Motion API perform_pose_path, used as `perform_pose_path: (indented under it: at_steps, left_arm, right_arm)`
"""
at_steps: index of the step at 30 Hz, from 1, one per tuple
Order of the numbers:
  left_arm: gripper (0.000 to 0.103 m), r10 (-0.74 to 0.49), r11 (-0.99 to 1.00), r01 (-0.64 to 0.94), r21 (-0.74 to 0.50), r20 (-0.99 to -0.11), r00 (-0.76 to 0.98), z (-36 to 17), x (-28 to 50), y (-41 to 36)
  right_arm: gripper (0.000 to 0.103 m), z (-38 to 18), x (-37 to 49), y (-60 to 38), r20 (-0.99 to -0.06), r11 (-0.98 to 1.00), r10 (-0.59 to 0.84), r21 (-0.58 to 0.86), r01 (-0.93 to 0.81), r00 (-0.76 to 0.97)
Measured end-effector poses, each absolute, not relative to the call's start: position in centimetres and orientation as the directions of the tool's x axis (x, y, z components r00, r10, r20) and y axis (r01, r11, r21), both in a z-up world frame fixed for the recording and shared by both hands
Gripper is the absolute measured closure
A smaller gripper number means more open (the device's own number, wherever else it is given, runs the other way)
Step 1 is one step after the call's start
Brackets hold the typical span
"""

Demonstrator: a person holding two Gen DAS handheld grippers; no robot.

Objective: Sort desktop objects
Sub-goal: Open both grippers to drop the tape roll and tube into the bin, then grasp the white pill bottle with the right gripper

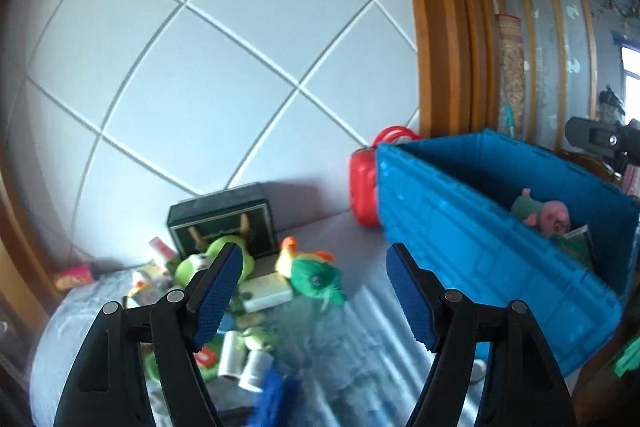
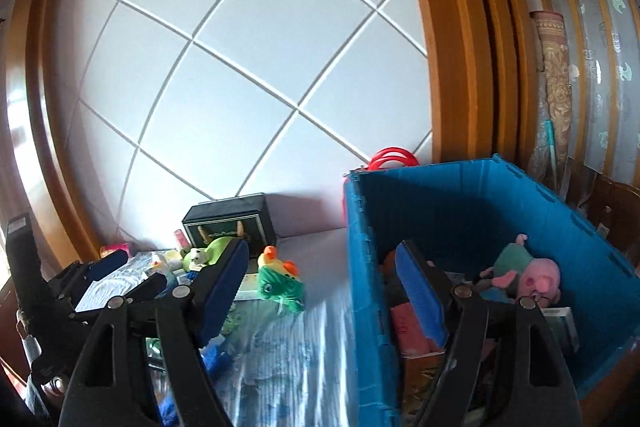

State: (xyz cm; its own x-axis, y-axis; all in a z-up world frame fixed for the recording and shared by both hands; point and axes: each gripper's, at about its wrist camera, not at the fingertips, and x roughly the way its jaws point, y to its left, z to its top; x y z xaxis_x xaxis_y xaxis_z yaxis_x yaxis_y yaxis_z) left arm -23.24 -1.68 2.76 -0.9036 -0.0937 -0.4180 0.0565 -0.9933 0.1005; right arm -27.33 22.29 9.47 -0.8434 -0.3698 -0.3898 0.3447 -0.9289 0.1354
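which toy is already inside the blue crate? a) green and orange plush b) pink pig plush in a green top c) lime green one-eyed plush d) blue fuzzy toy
b: the pink pig plush lies inside the blue crate, while the green and orange plush sits on the table outside it, left of the crate wall.

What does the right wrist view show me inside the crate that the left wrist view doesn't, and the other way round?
Only the right wrist view: the blue crate's floor, with a reddish box and other items under the open right tool, plus the left tool at far left.

Only the left wrist view: the red case's body behind the crate and small white cylinders near the open left tool.

Both: pink pig plush in the crate, green plush, black box.
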Motion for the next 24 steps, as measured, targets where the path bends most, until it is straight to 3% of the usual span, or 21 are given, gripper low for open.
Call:
perform_pose_path:
  at_steps: [7,13,24]
  left_arm:
    - [0.028,-0.193,-0.977,0.117,0.176,-0.521,-0.831,-1.3,-20.0,-14.1]
    - [0.028,-0.2,-0.979,0.137,0.154,-0.554,-0.808,-3.0,-18.2,-21.8]
    - [0.028,-0.17,-0.986,0.135,0.103,-0.578,-0.798,-5.6,-19.2,-24.9]
  right_arm:
    - [0.027,4.7,-27.2,10.2,-0.477,-0.893,-0.447,0.193,0.406,-0.757]
    - [0.027,-2.3,-27.7,1.5,-0.593,-0.879,-0.467,0.229,0.419,-0.656]
    - [0.027,-15.0,-30.1,-8.5,-0.732,-0.825,-0.512,0.274,0.494,-0.45]
